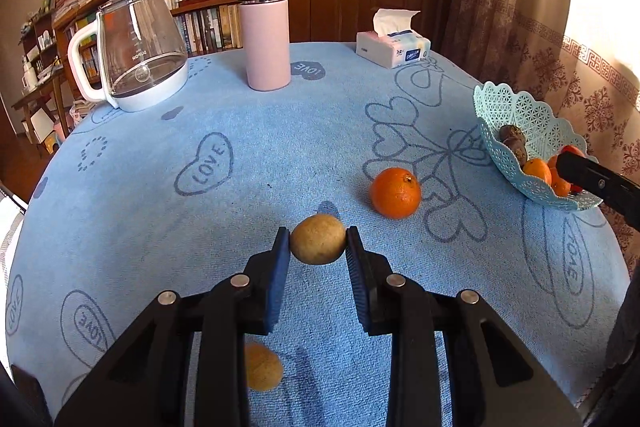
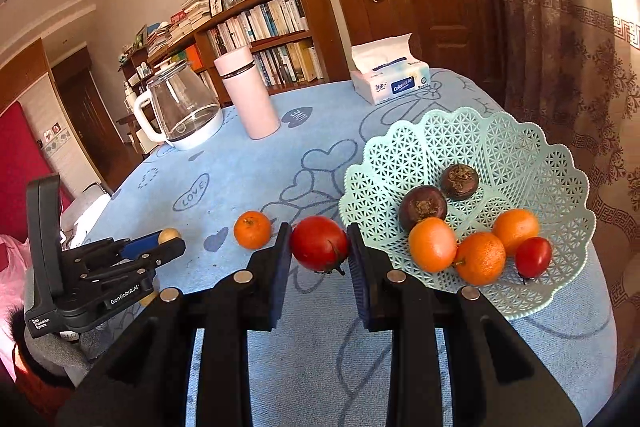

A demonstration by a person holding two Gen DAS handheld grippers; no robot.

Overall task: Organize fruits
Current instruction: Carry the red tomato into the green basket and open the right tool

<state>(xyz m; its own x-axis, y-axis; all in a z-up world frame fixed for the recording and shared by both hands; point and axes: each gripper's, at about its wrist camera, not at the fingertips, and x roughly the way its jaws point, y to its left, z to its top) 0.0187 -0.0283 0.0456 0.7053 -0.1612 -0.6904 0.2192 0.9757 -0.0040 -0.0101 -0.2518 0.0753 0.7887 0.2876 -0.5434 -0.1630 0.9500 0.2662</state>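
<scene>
My left gripper [image 1: 318,239] is shut on a tan round fruit [image 1: 318,239], held above the blue tablecloth. A second tan fruit [image 1: 262,367] lies on the cloth beneath the left fingers. An orange [image 1: 395,192] rests on the cloth to the right. My right gripper [image 2: 319,245] is shut on a red tomato [image 2: 319,243], just left of the pale green lattice basket [image 2: 500,147]. The basket holds oranges [image 2: 432,244], two dark purple fruits [image 2: 422,205] and a small tomato [image 2: 533,256]. In the right wrist view the left gripper [image 2: 170,237] shows at the left with its tan fruit.
A glass kettle [image 1: 136,51], a pink flask [image 1: 266,31] and a tissue pack [image 1: 394,45] stand along the table's far side. The basket [image 1: 520,131] sits near the right table edge, by a curtain. A bookshelf and a door lie behind.
</scene>
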